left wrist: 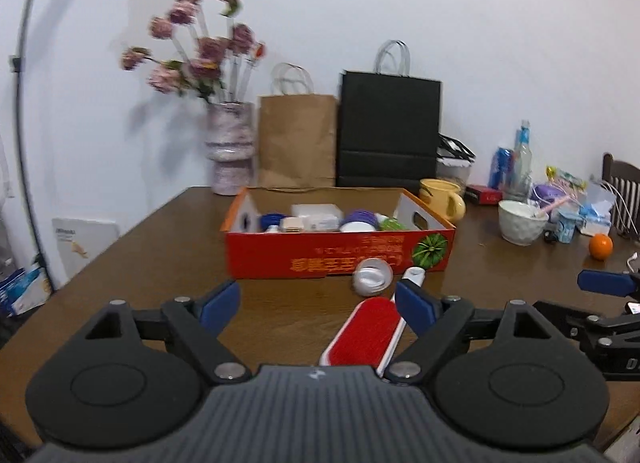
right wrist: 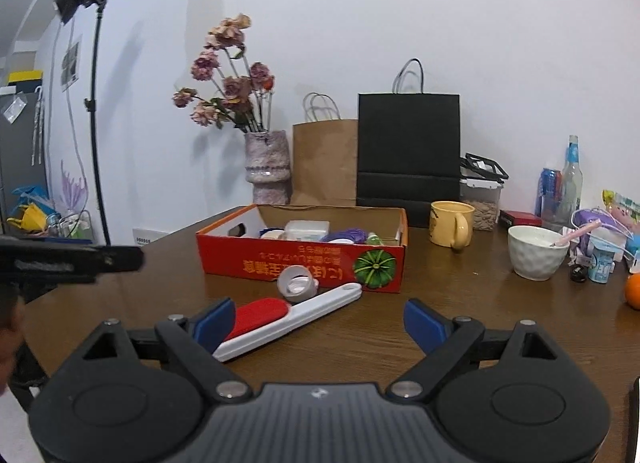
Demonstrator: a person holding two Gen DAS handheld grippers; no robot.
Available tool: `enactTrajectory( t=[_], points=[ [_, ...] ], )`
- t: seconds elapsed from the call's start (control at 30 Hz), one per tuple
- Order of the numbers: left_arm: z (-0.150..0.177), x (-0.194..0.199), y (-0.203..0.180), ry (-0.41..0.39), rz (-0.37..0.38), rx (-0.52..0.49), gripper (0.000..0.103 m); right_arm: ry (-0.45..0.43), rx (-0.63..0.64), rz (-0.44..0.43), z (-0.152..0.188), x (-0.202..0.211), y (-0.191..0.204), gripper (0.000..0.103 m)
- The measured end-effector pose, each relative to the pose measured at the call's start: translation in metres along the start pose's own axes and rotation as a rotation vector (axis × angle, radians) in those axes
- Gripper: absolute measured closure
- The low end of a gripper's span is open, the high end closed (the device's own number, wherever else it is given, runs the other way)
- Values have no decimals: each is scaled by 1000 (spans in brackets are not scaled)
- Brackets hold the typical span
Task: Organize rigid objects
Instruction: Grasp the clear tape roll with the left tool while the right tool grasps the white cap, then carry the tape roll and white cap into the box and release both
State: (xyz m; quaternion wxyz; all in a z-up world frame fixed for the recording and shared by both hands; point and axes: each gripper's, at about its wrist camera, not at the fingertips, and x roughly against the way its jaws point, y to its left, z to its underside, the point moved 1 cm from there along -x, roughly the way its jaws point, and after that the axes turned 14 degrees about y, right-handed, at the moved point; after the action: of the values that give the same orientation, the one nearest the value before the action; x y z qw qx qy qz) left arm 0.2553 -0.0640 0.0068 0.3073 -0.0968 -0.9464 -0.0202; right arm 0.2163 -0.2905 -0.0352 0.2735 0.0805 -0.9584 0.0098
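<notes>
Both grippers are wide open and hold nothing: the left gripper [left wrist: 318,305] hovers low over the table [left wrist: 168,247] with the lint brush [left wrist: 366,331] lying between its fingers and close to the right one, and the right gripper [right wrist: 320,321] hovers a little further right, the brush [right wrist: 280,321] just beside its left finger. The brush lies flat on the wood, red pad toward the grippers and white handle pointing at the red cardboard box [left wrist: 340,259], with a small roll of tape [left wrist: 372,276] touching or nearly touching the handle just in front of the box wall. The box [right wrist: 304,263] already holds several small things — lids, plastic cases, something purple — so the brush and the tape look like the last pieces to go in. The main risk, as I judge it, is the grip itself: the brush is long, flat and smooth-sided, and a pinch taken on the pad end would leave the handle hanging out, free to swing or slip from the blue fingers on the lift. Closing off-centre could also shove the brush forward rather than catch it, and that push would roll the tape away or jam it against the box. The two grippers sit near each other, so both reaching for the same brush could make them knock together. The box is crowded too — a long brush dropped crosswise may perch on the contents or the rim instead of settling inside.
</notes>
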Motion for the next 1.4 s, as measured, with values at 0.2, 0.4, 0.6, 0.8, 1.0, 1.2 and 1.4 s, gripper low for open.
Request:
enactTrajectory(
  t=[0.2, 0.4, 0.6, 0.8, 1.0, 1.2, 1.4],
  points=[
    [-34, -93, -32, 76, 51, -78, 16, 5, -18, 28, -29, -41, -31, 12],
    [-62, -175, -51, 190, 83, -126, 17, 7, -6, 36, -57, -81, -47, 12],
    [-60, -211, -36, 313, 122, -51, 59, 36, 11, 17, -70, -118, -47, 12],
    [-53, -169, 7, 219, 98, 0, 59, 136, 52, -103, -78, -166, -21, 15],
    [-37, -138, 72, 199, -14, 110, 59, 287, 109, -133, -85, -228, 17, 30],
    [-31, -122, 102, 196, -35, 165, 59, 349, 140, -75, -79, -250, 40, 57],
    [-32, -97, 101, 159, -21, 159, 59, 289, 146, -39, -80, -218, 43, 63]
  ],
)
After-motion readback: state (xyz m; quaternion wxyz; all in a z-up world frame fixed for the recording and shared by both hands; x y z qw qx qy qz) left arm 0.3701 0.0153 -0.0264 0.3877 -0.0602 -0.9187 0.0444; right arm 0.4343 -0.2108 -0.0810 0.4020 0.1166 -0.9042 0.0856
